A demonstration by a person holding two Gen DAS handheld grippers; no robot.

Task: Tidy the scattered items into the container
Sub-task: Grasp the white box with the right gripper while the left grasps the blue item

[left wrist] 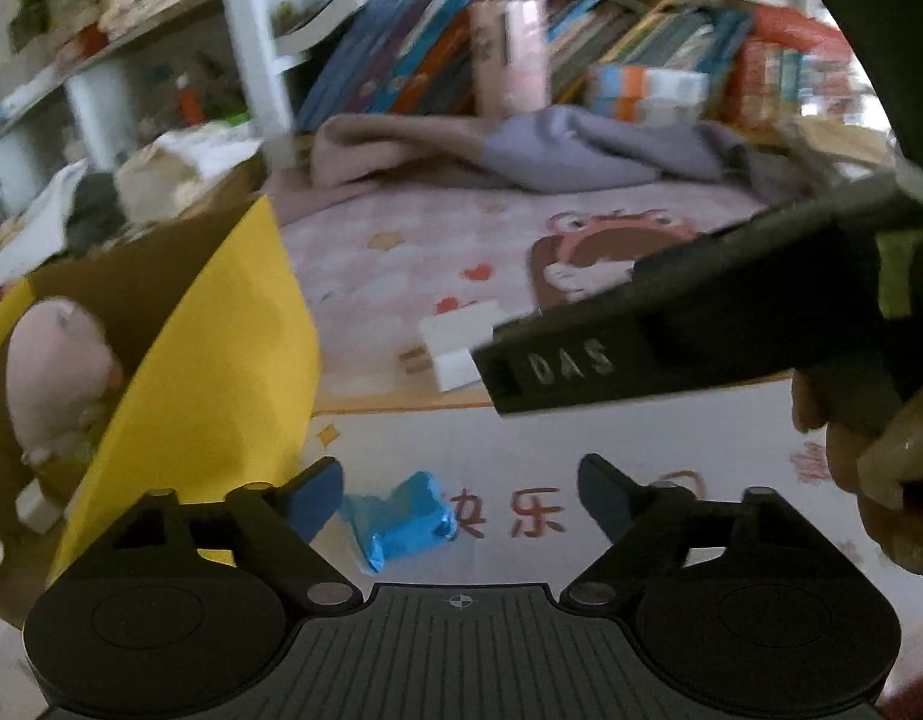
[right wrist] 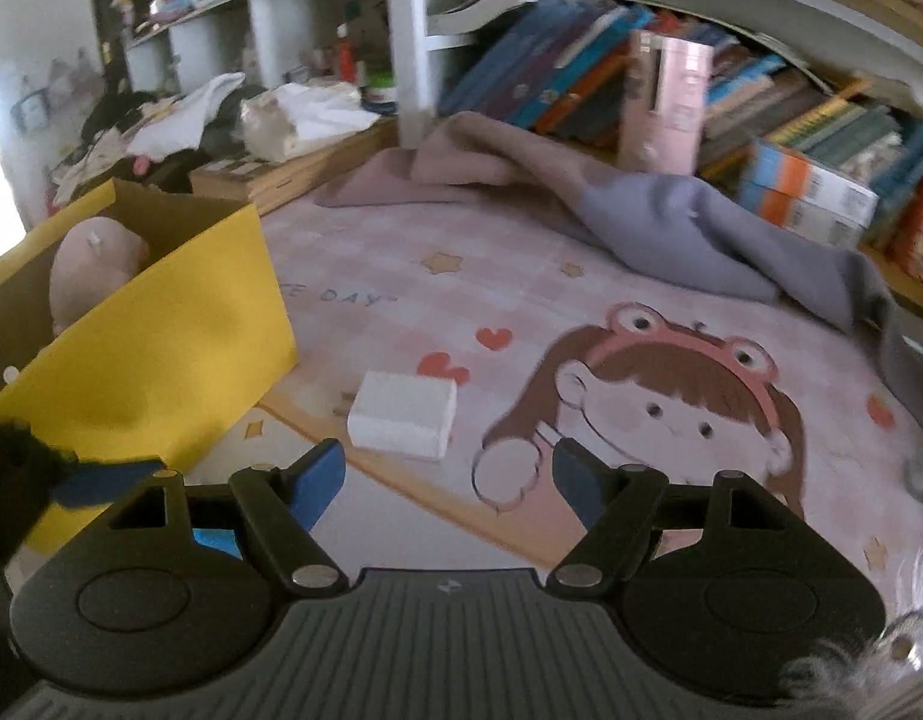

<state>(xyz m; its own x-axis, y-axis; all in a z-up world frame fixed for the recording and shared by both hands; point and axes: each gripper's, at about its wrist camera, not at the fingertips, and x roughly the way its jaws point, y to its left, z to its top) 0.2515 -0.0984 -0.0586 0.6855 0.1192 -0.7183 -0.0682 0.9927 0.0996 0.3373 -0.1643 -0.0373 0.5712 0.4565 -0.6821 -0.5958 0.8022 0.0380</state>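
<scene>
A yellow cardboard box stands at the left on the mat, open, with a pink plush toy inside; it also shows in the right wrist view with the plush. A blue foil packet lies on the mat between the fingers of my open left gripper. A white block lies on the mat just ahead of my open, empty right gripper; it shows in the left wrist view too, partly behind the right gripper's body.
A crumpled pink and grey blanket lies at the back of the cartoon mat. Behind it leans a row of books under a white shelf. Clothes and clutter pile behind the box.
</scene>
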